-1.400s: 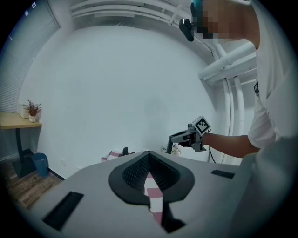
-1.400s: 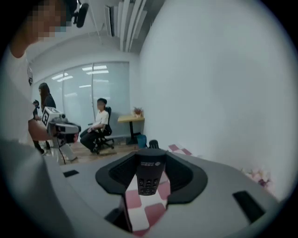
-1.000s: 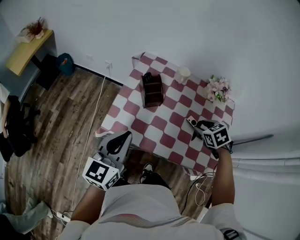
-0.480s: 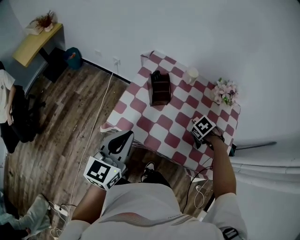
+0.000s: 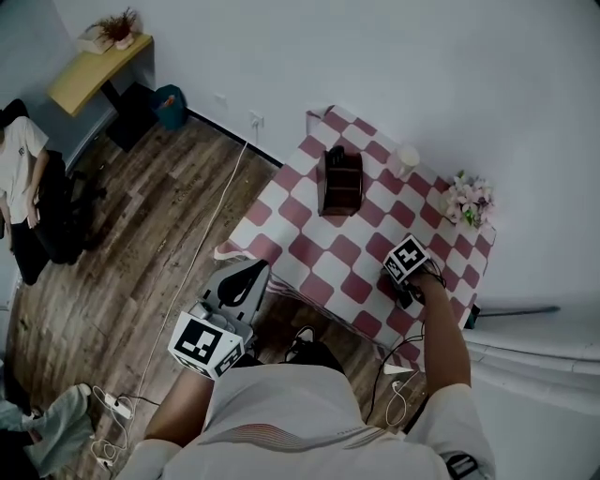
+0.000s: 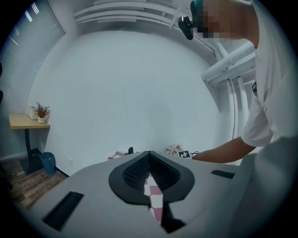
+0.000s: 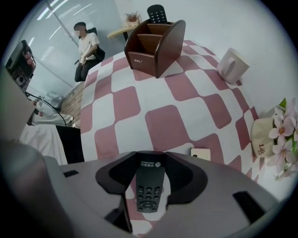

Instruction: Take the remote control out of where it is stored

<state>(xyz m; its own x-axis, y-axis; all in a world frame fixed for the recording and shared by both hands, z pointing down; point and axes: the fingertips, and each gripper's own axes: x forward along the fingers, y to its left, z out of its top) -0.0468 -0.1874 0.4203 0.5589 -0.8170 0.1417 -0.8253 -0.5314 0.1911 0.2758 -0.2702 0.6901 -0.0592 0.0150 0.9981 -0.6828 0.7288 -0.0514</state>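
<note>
A black remote control sits lengthwise between the pads of my right gripper, which is shut on its long sides and points down, low over the checked tablecloth. In the head view this gripper is near the table's front right part and hides the remote. A brown wooden desk organiser stands at the far side with a second black remote sticking out of its back slot. My left gripper hangs off the table's near left edge, its jaws together and empty.
A small beige flat object lies just right of the right jaw. A white cup and a pot of pink flowers stand along the table's right side. A person sits beyond the table. Cables lie on the wooden floor.
My right gripper has sunk toward the tablecloth and tipped to point down, its marker cube turning. The left gripper has hardly shifted. The head view has drifted, so the table sits further right.
</note>
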